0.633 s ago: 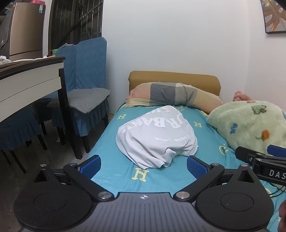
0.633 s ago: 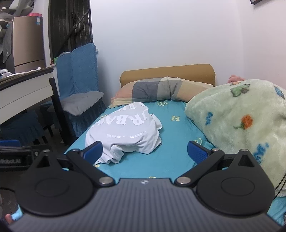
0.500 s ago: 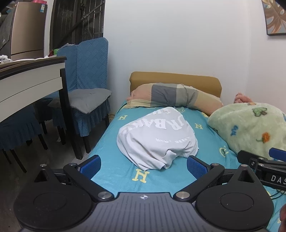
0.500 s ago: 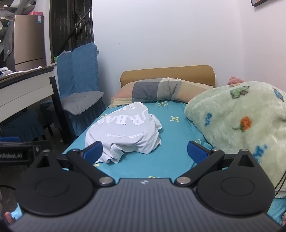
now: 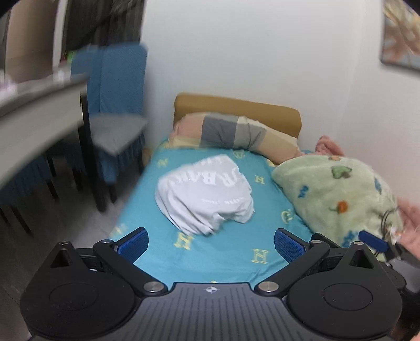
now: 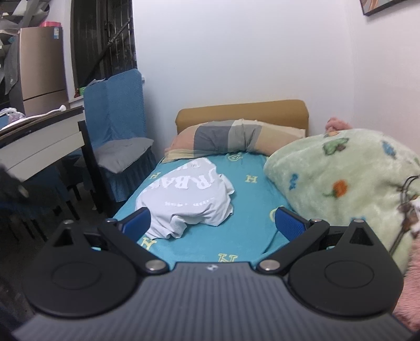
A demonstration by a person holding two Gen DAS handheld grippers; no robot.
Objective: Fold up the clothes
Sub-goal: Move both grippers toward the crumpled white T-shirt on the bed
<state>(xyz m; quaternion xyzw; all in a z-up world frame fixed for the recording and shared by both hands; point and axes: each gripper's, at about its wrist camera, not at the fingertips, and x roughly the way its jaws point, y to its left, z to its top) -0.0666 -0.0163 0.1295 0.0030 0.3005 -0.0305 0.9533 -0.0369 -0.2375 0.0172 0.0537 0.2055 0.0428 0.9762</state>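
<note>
While blurred in the left view, sharp only in the right: crumpled white shirt [image 6: 187, 202], both tools [image 5: 211, 245] [image 6: 213, 225] apart, empty.

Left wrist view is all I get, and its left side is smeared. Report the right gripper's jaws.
Observer: The right gripper stands wide open with nothing pinched. The white T-shirt lies crumpled on the bed ahead of its pads, not gripped.
Operator: Name the blur at the far left.
Observer: In the right wrist view it is sharp: a tall brown fridge with a pink thing on top.
Operator: Check the table top.
Observer: Something thin and white lies along the table near its edge. I cannot tell what it is.
</note>
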